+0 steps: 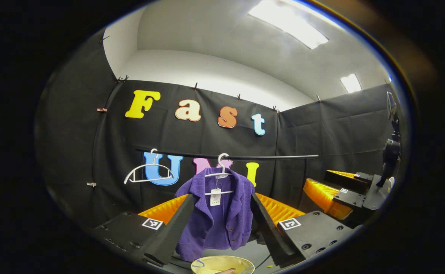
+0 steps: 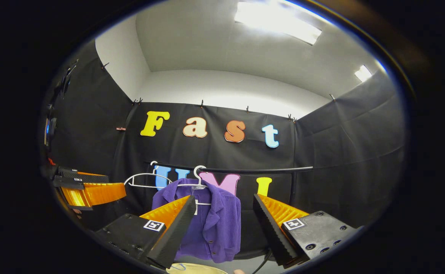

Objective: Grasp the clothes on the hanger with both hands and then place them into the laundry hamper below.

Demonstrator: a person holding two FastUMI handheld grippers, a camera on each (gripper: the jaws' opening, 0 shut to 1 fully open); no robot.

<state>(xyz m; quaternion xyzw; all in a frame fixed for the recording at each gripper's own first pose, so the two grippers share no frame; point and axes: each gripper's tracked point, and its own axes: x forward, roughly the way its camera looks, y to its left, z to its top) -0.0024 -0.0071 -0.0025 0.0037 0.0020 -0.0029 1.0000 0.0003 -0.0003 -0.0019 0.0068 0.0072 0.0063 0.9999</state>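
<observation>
Purple corduroy jacket [image 1: 216,213] is hanging on a white hanger [image 1: 219,174] from the black rail [image 1: 245,156], roughly mid-rail, with a paper tag [image 1: 215,198] dangling at its open collar. An empty white hanger [image 1: 148,173] is hanging beside it on the same rail. You are holding the left hand-held gripper [image 1: 222,224] with its fingers spread wide, the jacket framed between them but farther off, not touched. Your right hand-held gripper [image 2: 222,228] is likewise standing apart, with the jacket [image 2: 207,220] showing past its left finger; in the left gripper view it [image 1: 340,190] is sitting off to the right. A pale yellow hamper rim [image 1: 222,262] is peeking in below the jacket.
</observation>
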